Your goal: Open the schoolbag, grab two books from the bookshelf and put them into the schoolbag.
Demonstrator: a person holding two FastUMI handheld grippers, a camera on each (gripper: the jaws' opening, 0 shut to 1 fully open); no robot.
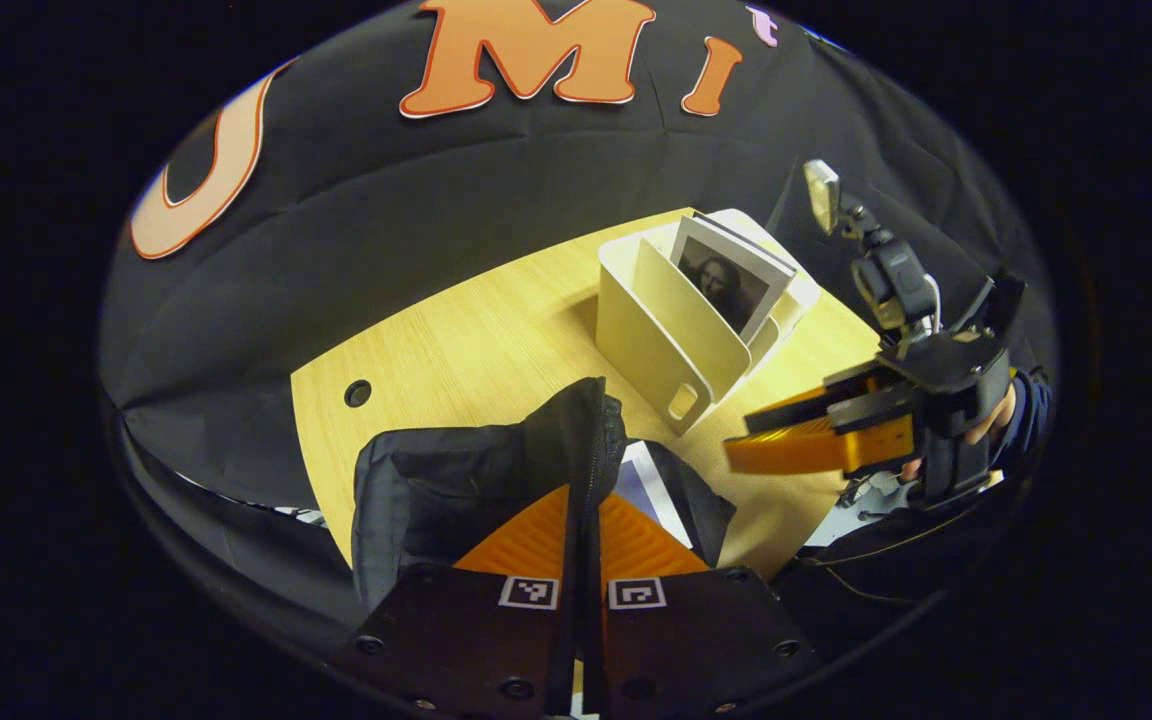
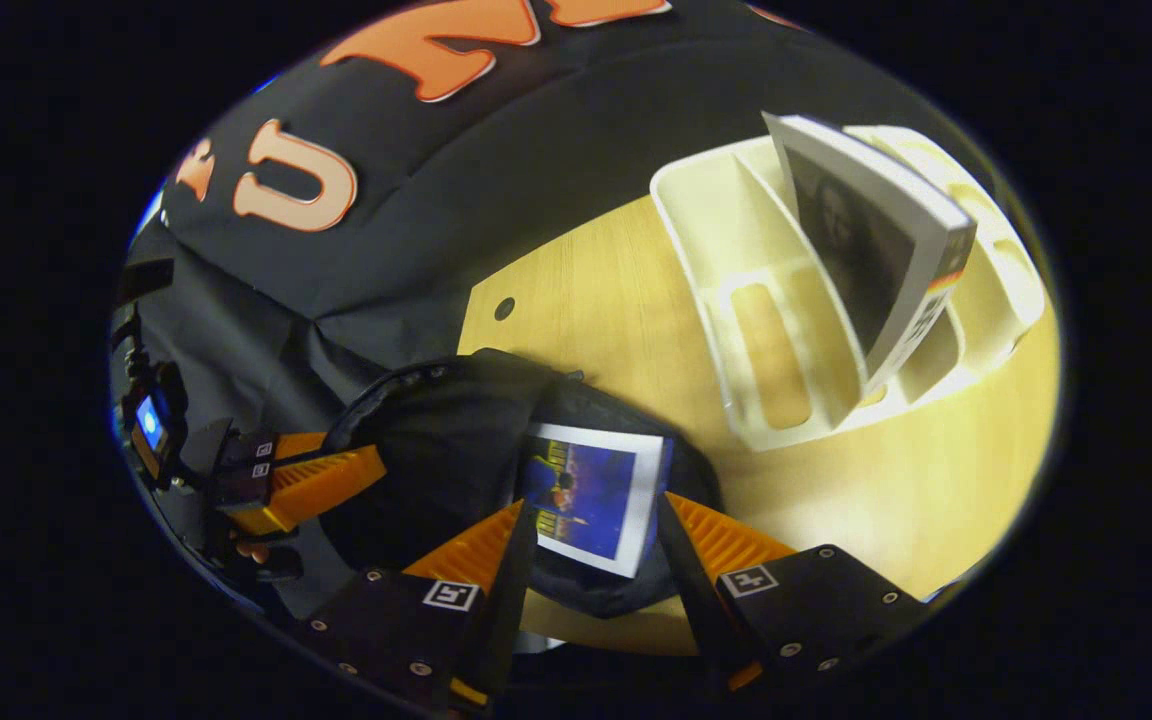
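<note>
The black schoolbag [image 1: 436,480] [image 2: 446,440] lies on the wooden table [image 1: 456,350]. My left gripper [image 1: 586,492] is shut on the bag's zipper edge and holds the mouth up; it also shows at the far left of the right gripper view [image 2: 376,465]. A blue-covered book [image 2: 591,490] [image 1: 648,478] rests inside the open bag. My right gripper [image 2: 591,508] hangs open above that book, fingers apart on either side without touching it. In the left gripper view it [image 1: 736,440] hovers right of the bag. The white bookshelf [image 1: 636,340] [image 2: 726,230] holds a grey portrait-covered book [image 1: 731,280] [image 2: 866,260].
The bookshelf stands just behind the bag, with bare slots left of its book. A cable hole [image 1: 357,392] [image 2: 504,308] is in the table's far left part. A person's hand [image 1: 986,425] holds the right gripper. Bare wood lies right of the bag [image 2: 936,480].
</note>
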